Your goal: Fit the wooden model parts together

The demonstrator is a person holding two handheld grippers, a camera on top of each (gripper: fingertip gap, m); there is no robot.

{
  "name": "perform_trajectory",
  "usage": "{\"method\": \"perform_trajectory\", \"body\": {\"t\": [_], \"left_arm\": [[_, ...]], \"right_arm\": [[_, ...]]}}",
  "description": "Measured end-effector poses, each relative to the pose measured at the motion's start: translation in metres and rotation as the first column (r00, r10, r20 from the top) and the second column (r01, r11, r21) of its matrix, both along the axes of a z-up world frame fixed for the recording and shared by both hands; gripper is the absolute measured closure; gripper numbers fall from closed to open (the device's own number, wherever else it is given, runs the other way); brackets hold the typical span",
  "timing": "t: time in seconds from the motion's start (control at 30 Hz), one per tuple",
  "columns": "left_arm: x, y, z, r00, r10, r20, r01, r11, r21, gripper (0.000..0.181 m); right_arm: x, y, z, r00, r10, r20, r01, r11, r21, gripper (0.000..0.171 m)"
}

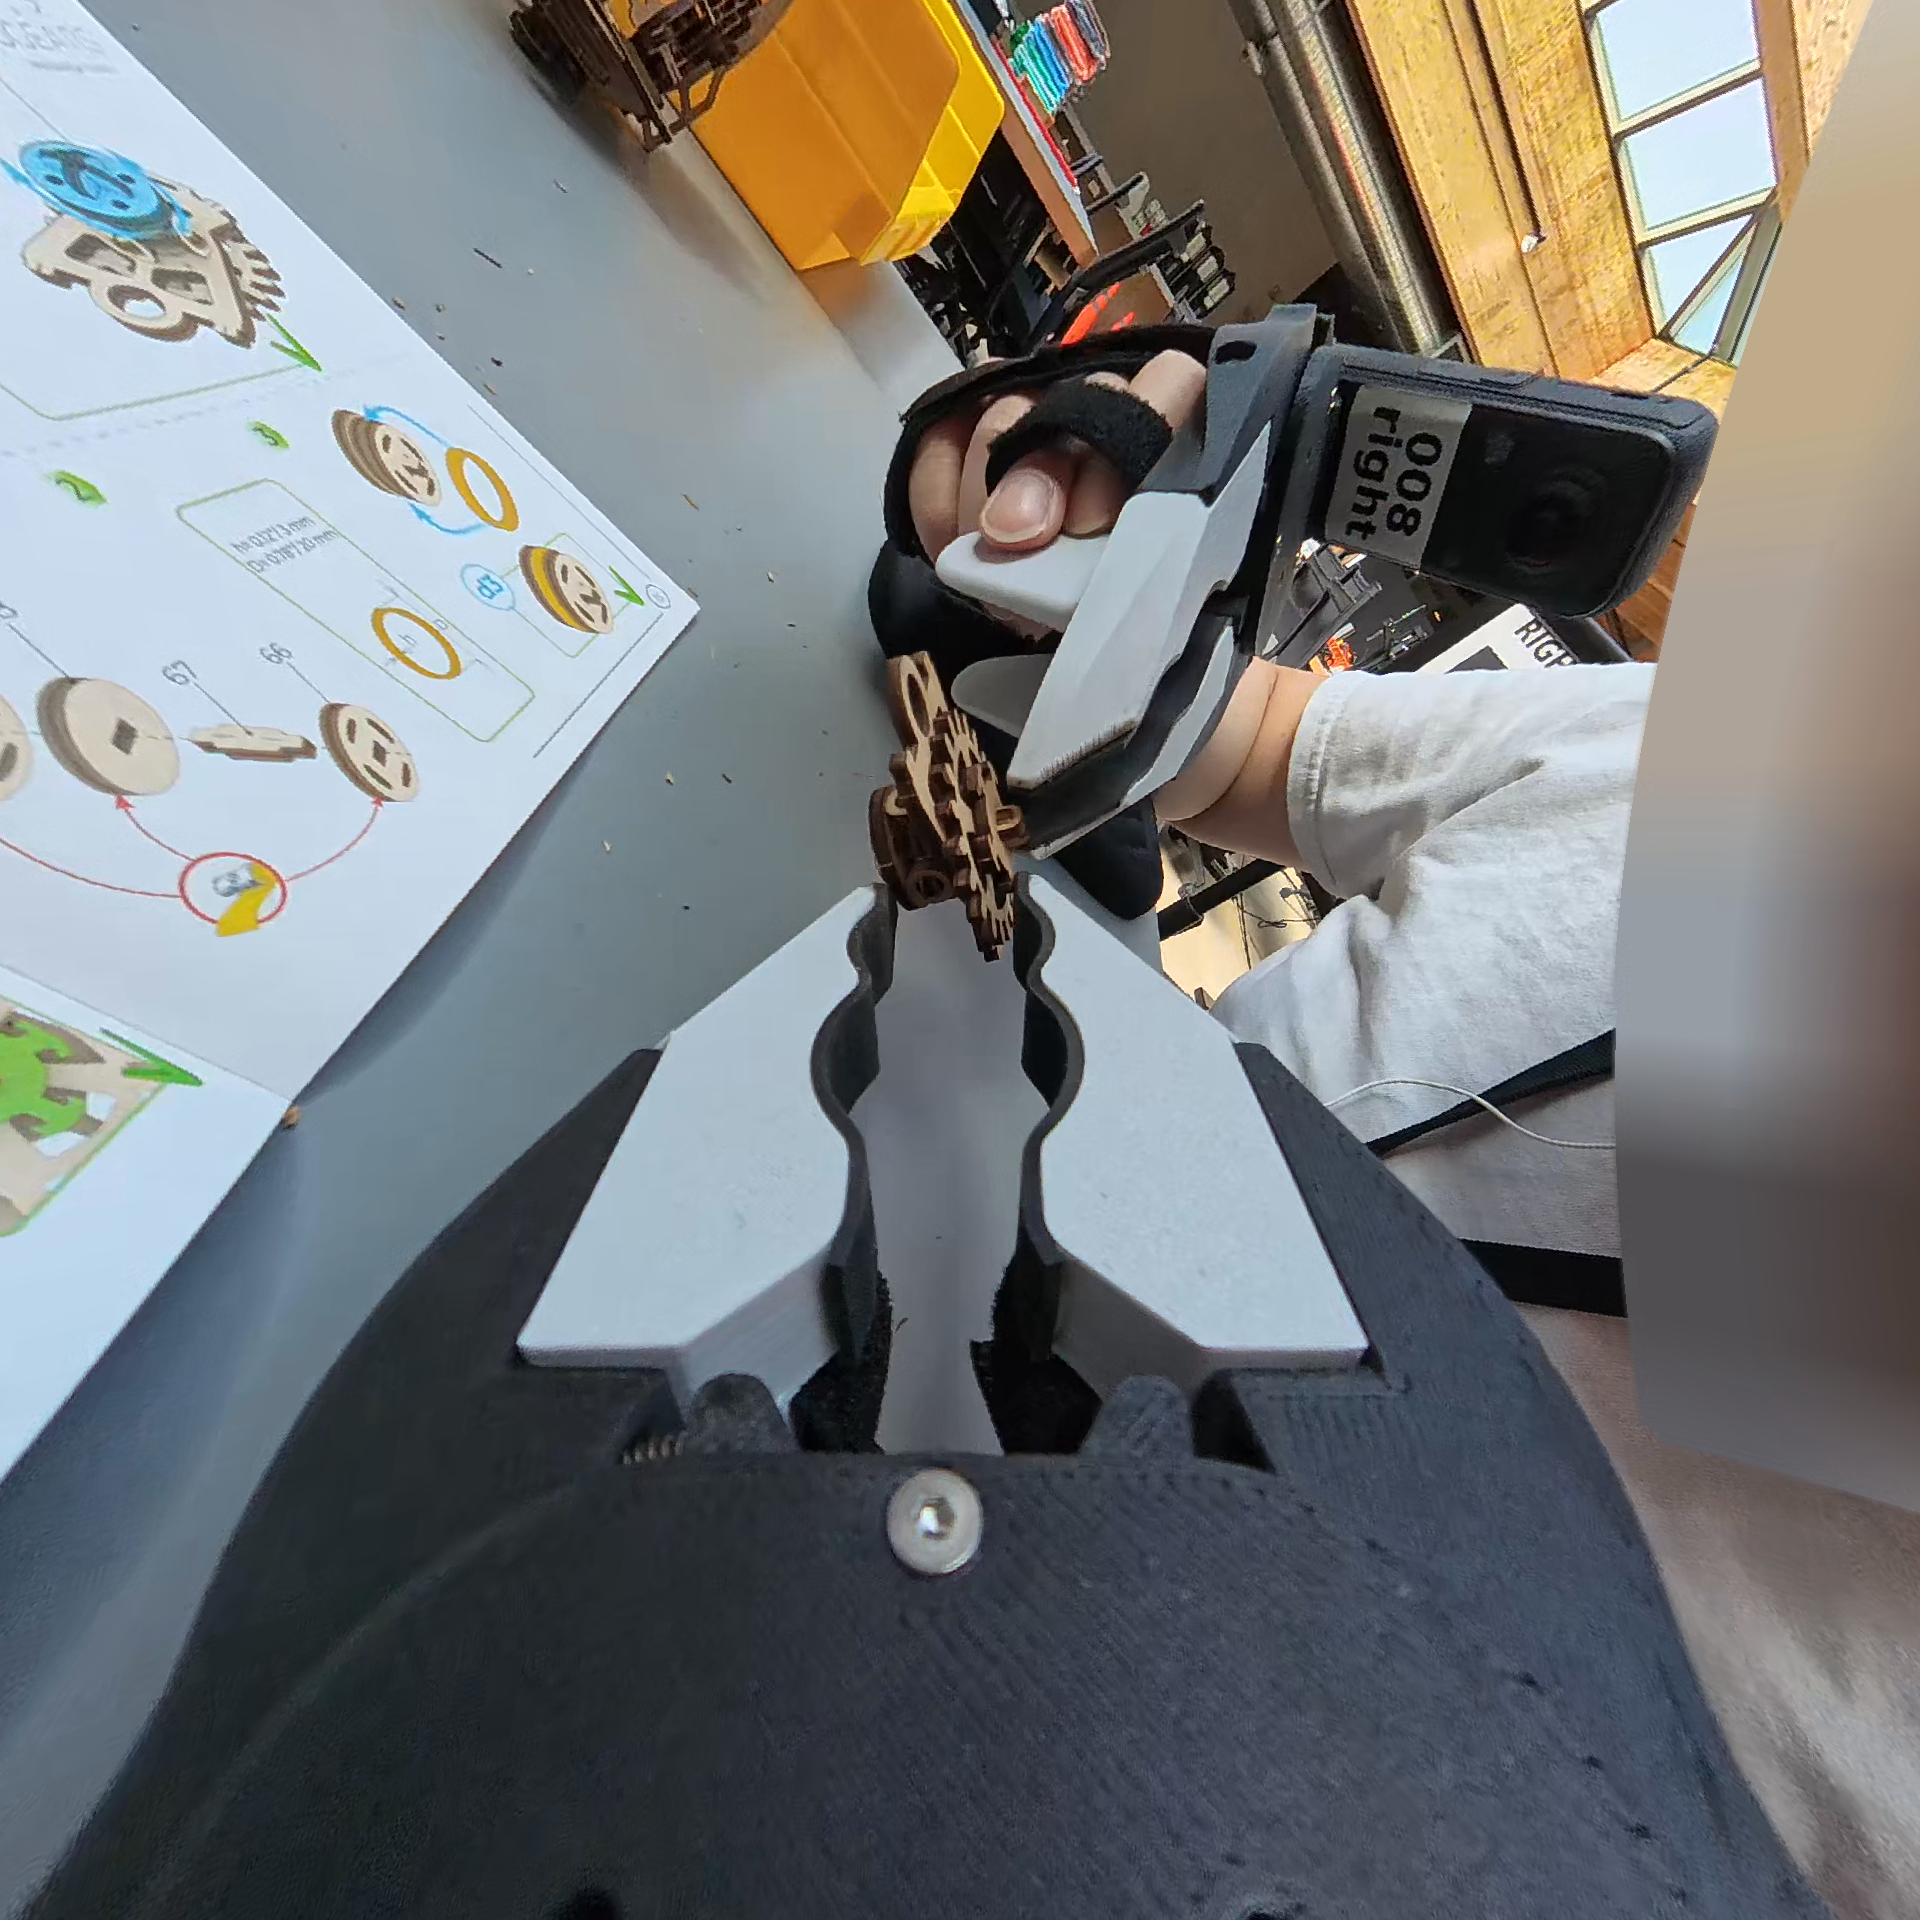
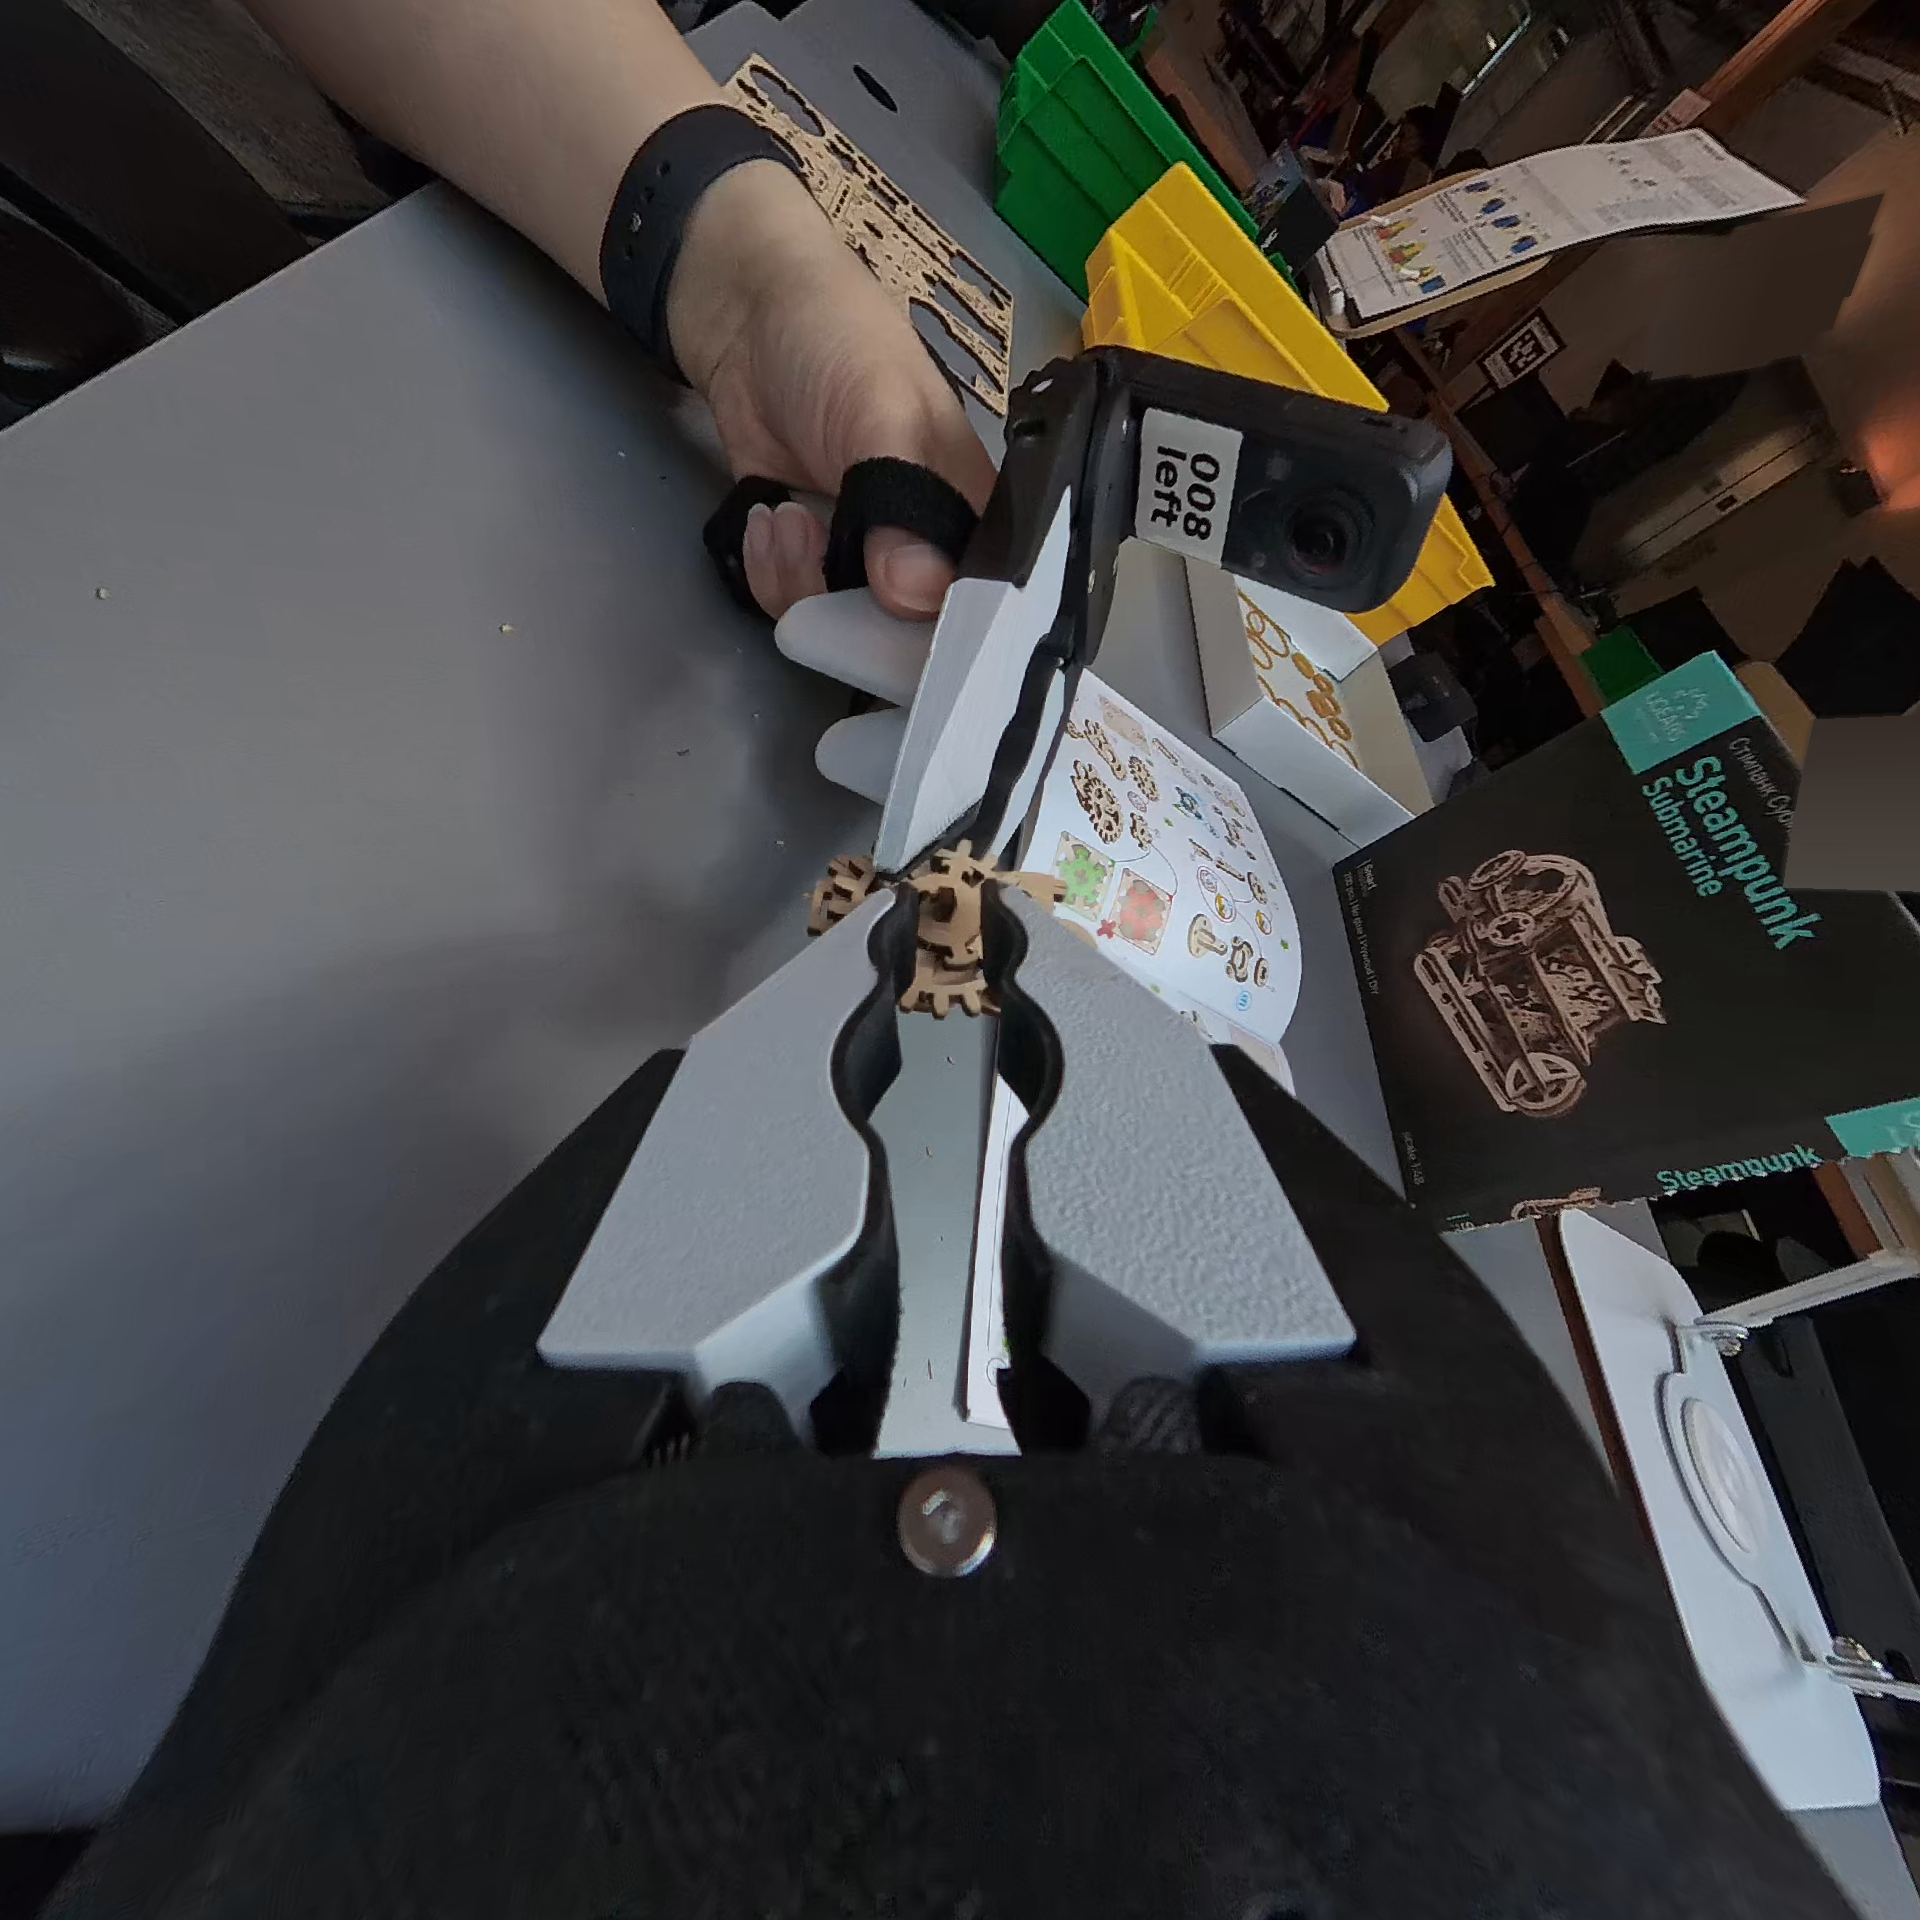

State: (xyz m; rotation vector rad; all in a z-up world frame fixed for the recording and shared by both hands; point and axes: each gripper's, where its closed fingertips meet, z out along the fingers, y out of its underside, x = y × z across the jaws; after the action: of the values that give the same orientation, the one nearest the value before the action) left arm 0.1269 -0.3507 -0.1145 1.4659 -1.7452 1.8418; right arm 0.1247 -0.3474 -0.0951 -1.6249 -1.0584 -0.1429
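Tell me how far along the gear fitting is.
Done: several wooden gears already form one cluster. In hand: the right gripper is shut on the cluster; the left gripper touches it at its tips, grip unclear. Left: a small gear at the cluster's edge looks unseated, and the parts sheet still holds pieces.

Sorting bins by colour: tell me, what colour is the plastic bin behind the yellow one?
Green plastic bin, clearest in the right wrist view.

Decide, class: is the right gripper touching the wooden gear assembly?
Touching. The right wrist view shows the right gripper with both fingertips pressed against the wooden gear assembly, no gap visible.
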Motion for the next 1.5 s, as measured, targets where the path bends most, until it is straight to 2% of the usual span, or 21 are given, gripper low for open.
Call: {"method": "perform_trajectory", "body": {"t": [0.13,0.37,0.87,1.5], "left_arm": [[0.000,0.002,-0.002,1.000,0.010,-0.013,-0.010,1.000,0.009,0.161],[0.001,0.003,-0.005,1.000,0.018,-0.003,-0.018,0.998,0.056,0.161],[0.002,0.006,-0.017,0.998,0.042,-0.040,-0.036,0.991,0.126,0.161],[0.003,0.007,-0.022,0.997,0.067,-0.025,-0.060,0.978,0.199,0.161]], "right_arm": [[0.000,0.001,-0.005,1.000,0.001,-0.016,-0.001,0.999,-0.034,0.165],[0.002,0.003,-0.007,0.999,-0.006,-0.054,0.003,0.998,-0.058,0.159],[0.002,0.003,-0.022,0.997,-0.033,0.065,0.041,0.993,-0.113,0.165],[0.004,0.004,-0.028,0.998,-0.063,0.016,0.065,0.983,-0.173,0.165]]}}
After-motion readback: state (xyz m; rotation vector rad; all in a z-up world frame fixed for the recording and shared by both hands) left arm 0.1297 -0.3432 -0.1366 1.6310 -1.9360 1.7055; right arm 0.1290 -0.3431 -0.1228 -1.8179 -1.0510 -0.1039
